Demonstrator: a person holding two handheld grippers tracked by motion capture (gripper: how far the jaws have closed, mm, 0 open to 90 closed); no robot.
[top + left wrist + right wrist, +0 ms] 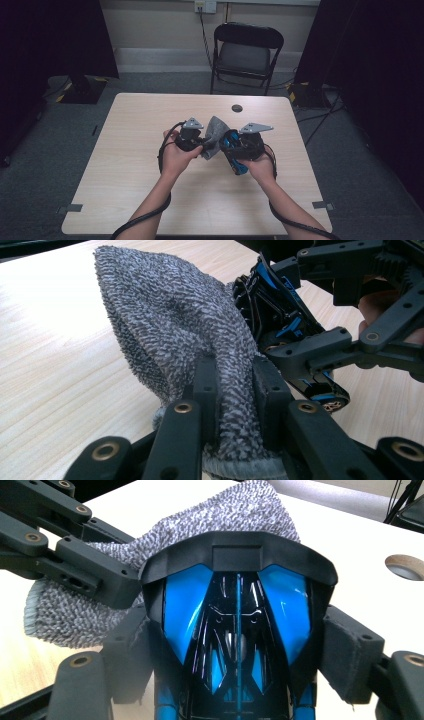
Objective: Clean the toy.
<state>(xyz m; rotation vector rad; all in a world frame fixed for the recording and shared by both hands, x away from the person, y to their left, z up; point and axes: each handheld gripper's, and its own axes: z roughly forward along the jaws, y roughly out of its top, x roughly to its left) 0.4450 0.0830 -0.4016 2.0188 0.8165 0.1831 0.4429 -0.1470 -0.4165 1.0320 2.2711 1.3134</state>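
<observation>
2 grippers meet above the pale wooden table [150,200]. Left gripper [235,385] has its jaws clamped on the grey terry cloth [175,320], which rises toward 12 o'clock. Right gripper [235,650] grips the blue-and-black toy car [237,625], cloth touching at 10 o'clock.

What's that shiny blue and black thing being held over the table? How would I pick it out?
Look above the middle of the wooden table. The right gripper clamps a toy car by its sides. Its glossy blue-and-black shell sets it apart from the fuzzy grey cloth touching it.
</observation>
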